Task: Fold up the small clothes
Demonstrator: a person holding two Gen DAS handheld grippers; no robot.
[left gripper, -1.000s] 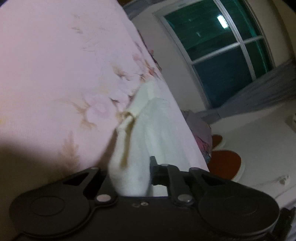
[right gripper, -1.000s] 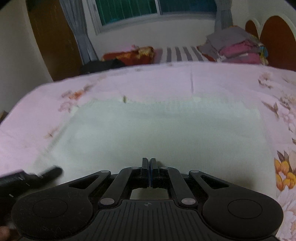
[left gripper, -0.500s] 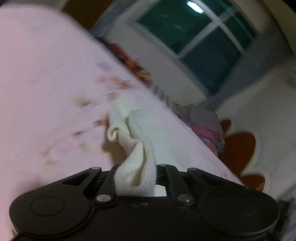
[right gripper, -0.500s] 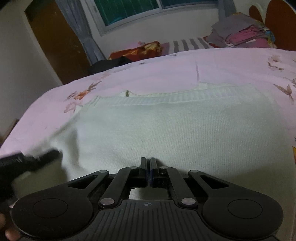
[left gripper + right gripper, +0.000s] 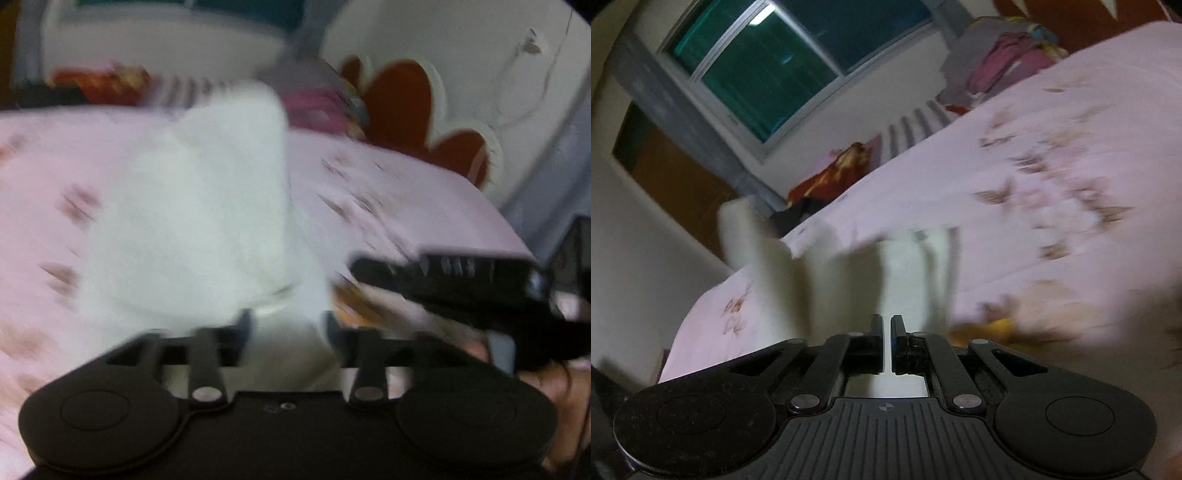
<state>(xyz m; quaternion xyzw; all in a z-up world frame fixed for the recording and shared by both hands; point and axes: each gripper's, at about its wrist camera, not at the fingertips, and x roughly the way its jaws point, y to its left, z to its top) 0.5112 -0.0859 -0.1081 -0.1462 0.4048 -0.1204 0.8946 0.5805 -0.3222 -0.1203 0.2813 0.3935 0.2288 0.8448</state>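
Note:
A white knit garment (image 5: 192, 221) lies bunched and folded over on the pink floral bed sheet (image 5: 406, 192); the picture is blurred by motion. My left gripper (image 5: 290, 321) hangs just over its near edge, jaws opening, with cloth between them but not pinched. The right gripper's black body (image 5: 480, 280) reaches in from the right, beside the garment. In the right wrist view my right gripper (image 5: 888, 325) has its jaws opening to a narrow gap. The white garment (image 5: 916, 266) lies just past them, one part (image 5: 750, 236) standing up at the left.
A red-brown scalloped headboard (image 5: 399, 99) stands behind the bed. A pile of grey and pink clothes (image 5: 1004, 62), a striped pillow (image 5: 916, 125) and a red cloth (image 5: 831, 173) lie along the far side under the window (image 5: 768, 66). A hand (image 5: 554, 398) shows at lower right.
Both grippers swung fast across the bed and rolled. The left was shut on a white cloth corner and now stands apart; the right's shut jaws have parted. The flat garment is now doubled over.

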